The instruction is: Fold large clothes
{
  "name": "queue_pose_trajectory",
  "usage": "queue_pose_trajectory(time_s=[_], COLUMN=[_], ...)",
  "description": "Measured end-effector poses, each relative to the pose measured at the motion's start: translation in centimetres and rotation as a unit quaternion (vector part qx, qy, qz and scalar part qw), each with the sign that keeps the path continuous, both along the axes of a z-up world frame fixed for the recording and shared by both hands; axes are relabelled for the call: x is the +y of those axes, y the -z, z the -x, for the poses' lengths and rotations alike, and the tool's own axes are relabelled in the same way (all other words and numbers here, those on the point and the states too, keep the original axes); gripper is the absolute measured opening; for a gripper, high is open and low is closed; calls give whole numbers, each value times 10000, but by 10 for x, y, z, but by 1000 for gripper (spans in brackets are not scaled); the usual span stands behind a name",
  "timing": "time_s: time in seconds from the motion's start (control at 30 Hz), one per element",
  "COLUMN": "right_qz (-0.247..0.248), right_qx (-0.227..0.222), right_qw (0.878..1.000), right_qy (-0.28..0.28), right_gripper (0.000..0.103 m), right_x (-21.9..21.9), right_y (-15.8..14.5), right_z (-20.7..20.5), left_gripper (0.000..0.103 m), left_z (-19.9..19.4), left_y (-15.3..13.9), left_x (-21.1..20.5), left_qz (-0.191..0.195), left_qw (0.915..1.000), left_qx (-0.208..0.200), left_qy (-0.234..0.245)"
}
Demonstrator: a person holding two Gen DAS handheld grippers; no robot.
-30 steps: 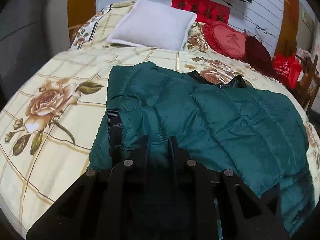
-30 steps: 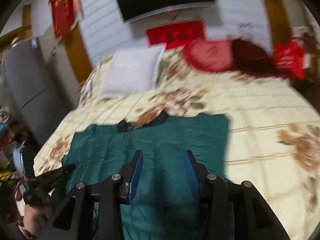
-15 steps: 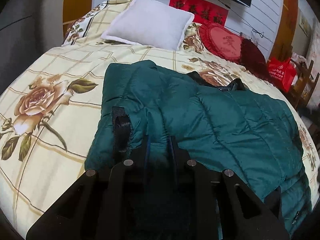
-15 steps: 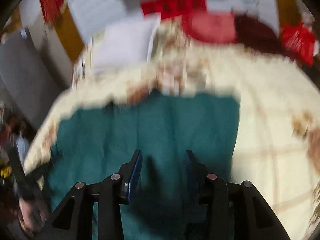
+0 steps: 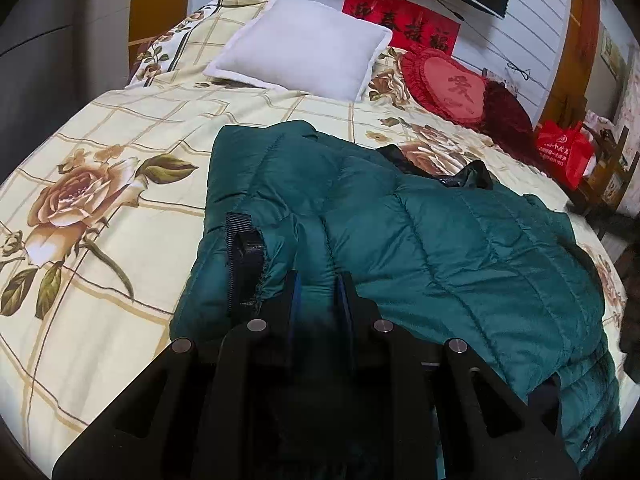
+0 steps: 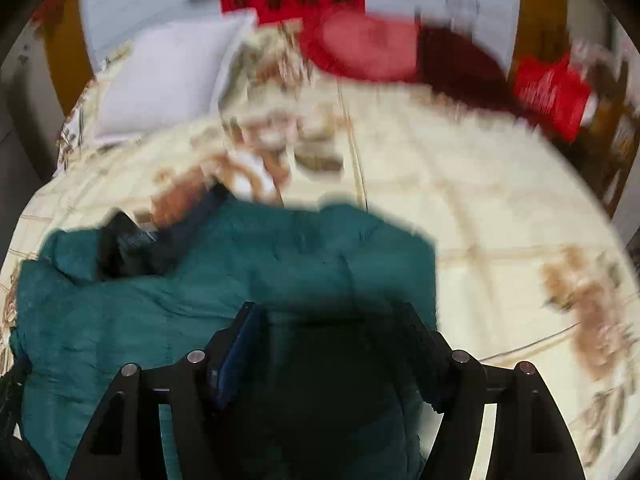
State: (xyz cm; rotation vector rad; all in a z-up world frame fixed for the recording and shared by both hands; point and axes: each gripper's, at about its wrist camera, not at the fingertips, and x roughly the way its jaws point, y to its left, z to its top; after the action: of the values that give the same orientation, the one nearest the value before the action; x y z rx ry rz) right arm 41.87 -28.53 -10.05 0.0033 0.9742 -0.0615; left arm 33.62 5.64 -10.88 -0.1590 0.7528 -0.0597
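A dark green quilted jacket [image 5: 460, 248] lies spread on the flowered bed cover [image 5: 100, 240], its black collar [image 5: 460, 176] at the far side. One sleeve with a black cuff [image 5: 244, 256] is folded over the jacket's left part. My left gripper [image 5: 318, 292] is shut on a bunch of the green fabric beside that cuff. In the blurred right wrist view the jacket [image 6: 160, 320] fills the lower left. My right gripper [image 6: 327, 314] hovers over the jacket's right edge with its jaws opening; the pads press on nothing.
A white pillow [image 5: 304, 60], a red heart cushion [image 5: 452, 84] and a dark red cushion [image 5: 508, 116] sit at the head of the bed. A red bag [image 5: 564, 152] and wooden furniture stand beyond the right edge. Bare bed cover [image 6: 480, 200] lies right of the jacket.
The right gripper's jaws have spread wide and it has dropped closer to the jacket's right edge. The left gripper keeps its grip; the cuffed sleeve has bunched up slightly beside it.
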Motion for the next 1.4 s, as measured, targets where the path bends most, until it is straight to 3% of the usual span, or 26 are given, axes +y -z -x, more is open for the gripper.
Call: queue_pose_trajectory(time_s=[0.1, 0.13, 0.17, 0.23, 0.3, 0.37, 0.5, 0.63, 0.7, 0.77, 0.83, 0.87, 1.4], right_qz=[-534, -652, -803, -766, -289, -310, -514, -625, -637, -469, -459, -543, -463], right_qx=[-630, -666, -601, -358, 396, 300, 634, -107, -254, -37, 564, 412, 167], right_qw=[9950, 9931, 9906, 9896, 9904, 9920, 9899, 9908, 9914, 9946, 9921, 9915, 9933], right_qy=[-561, -707, -935, -1160, -1291, -1191, -1157, -1195, -1111, -930, -1022, -1104, -1045], right_gripper=[73, 82, 87, 87, 95, 101, 99, 98, 98, 103, 103, 103, 103], right_x=[39, 49, 69, 97, 118, 115, 110, 100, 92, 83, 75, 72, 75], right_y=[-34, -36, -34, -14, 31, 48, 41, -7, -14, 4, 48, 51, 37], right_z=[27, 32, 36, 36, 30, 33, 26, 64, 86, 99, 100, 106, 120], left_gripper=[18, 18, 18, 18, 18, 18, 18, 18, 18, 18, 18, 18, 18], left_z=[1, 1, 0, 0, 1, 0, 0, 0, 0, 0, 0, -1, -1], left_y=[0, 0, 0, 0, 0, 0, 1, 1, 1, 1, 1, 1, 1], left_x=[0, 0, 0, 1, 2, 2, 4, 4, 4, 3, 2, 3, 2], left_qz=[4, 3, 6, 21, 42, 41, 63, 65, 66, 57, 30, 47, -10], left_qw=[10000, 10000, 10000, 10000, 10000, 10000, 10000, 9999, 9999, 10000, 10000, 10000, 10000], left_qx=[0, -2, 0, 6, 8, 24, 45, 46, 47, 38, 44, 49, 72], left_qy=[-6, 0, 1, -6, -13, -15, -58, -70, -70, -58, -56, -57, -68])
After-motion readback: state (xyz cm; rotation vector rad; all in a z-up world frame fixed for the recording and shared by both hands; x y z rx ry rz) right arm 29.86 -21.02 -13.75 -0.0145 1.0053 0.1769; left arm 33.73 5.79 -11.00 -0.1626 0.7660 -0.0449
